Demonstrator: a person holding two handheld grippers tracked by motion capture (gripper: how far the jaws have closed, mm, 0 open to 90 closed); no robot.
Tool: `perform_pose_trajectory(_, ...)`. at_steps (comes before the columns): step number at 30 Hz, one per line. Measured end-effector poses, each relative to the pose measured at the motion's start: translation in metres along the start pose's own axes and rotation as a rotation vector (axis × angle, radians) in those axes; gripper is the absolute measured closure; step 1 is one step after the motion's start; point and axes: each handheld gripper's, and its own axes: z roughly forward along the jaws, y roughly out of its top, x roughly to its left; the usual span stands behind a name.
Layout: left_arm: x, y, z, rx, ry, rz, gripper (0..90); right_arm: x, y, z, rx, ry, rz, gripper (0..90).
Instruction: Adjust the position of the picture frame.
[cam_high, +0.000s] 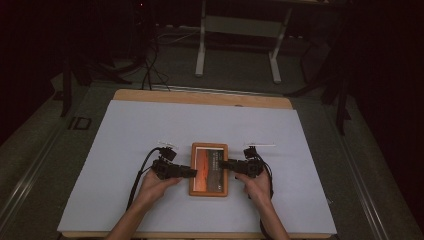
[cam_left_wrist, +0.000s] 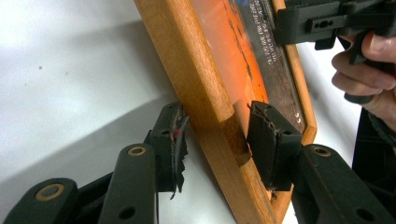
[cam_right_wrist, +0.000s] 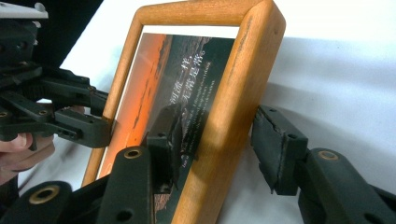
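Chinese characters "河流一样, 无带是常" on framed picture (cam_right_wrist: 187, 93)

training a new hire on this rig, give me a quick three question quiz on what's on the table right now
1. True or false: the picture frame stands upright on its own, with no gripper touching it.
2. Which sides of the frame do the left gripper and the right gripper straddle?
A. both the left side
B. one side each, left on left and right on right
C. top and bottom
3. Fill in: the frame lies on a pale ____ that covers most of the wooden table.

Key
1. False: it lies between the two grippers, a jaw on each face of its side rails.
2. B
3. sheet
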Motion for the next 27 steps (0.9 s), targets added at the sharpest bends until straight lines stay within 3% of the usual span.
perform_pose_trajectory(5,-0.001,0.0,0.001,-0.011,0.008,0.018,55.5,0.0,0.0,0.0,-0.005,0.002,-0.009,52.3)
perform_pose_trajectory(11,0.0,0.0,-0.001,-0.019,0.015,0.011,50.7,0.002,-0.001,-0.001,0.0,-0.018,-0.041,50.6)
perform_pose_trajectory(22,0.006,0.0,-0.022,-0.101,0.051,0.005,47.2,0.005,0.002,-0.015,-0.04,-0.046,-0.079,48.2)
perform_pose_trajectory(27,0.005,0.0,-0.03,-0.146,0.092,0.016,47.3,0.009,0.004,-0.021,-0.048,-0.081,-0.129,48.2)
